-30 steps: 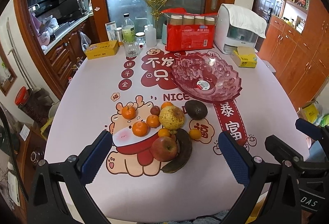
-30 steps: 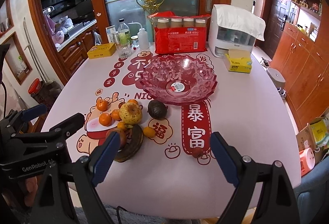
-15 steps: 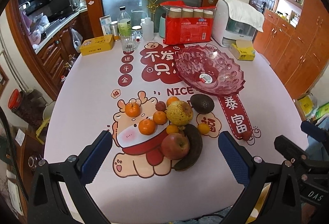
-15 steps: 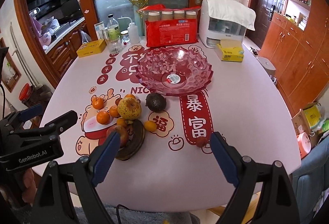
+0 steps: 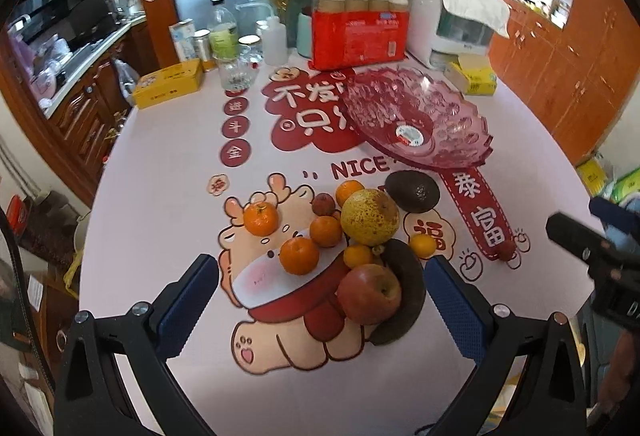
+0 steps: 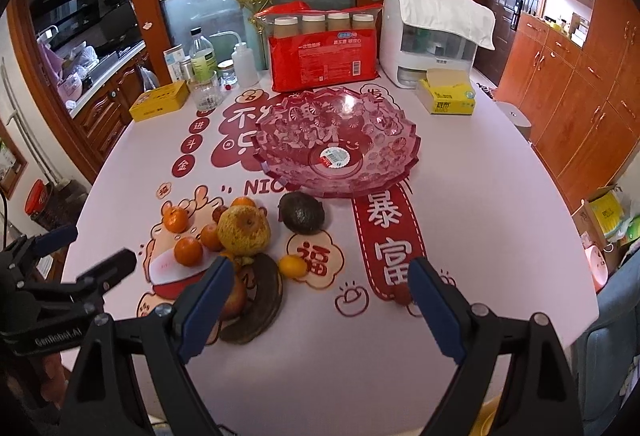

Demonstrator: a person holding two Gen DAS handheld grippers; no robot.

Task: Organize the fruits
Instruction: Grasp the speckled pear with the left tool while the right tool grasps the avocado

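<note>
The fruit sits heaped on the near part of the table [image 5: 152, 172], every piece outside the pink glass bowl [image 5: 416, 120], which stands empty just beyond the pile. The left gripper [image 5: 320, 300] hangs with its jaws spread wide and nothing between them; the red apple [image 5: 370, 294] lies straight ahead, a touch right of centre, touching the dark banana [image 5: 404, 288] that curves around it with its long axis running away from the fingers. The left hand is plainly the nearer one. The right gripper [image 6: 320, 300], also wide open and empty, has the pile off to its left and mostly bare cloth ahead (its left finger hides much of the apple). The right view looks into the bowl and shows the avocado [image 6: 302, 213] standing apart; the left view shows the small red fruit [image 5: 507, 249] alone on the banner print.
</note>
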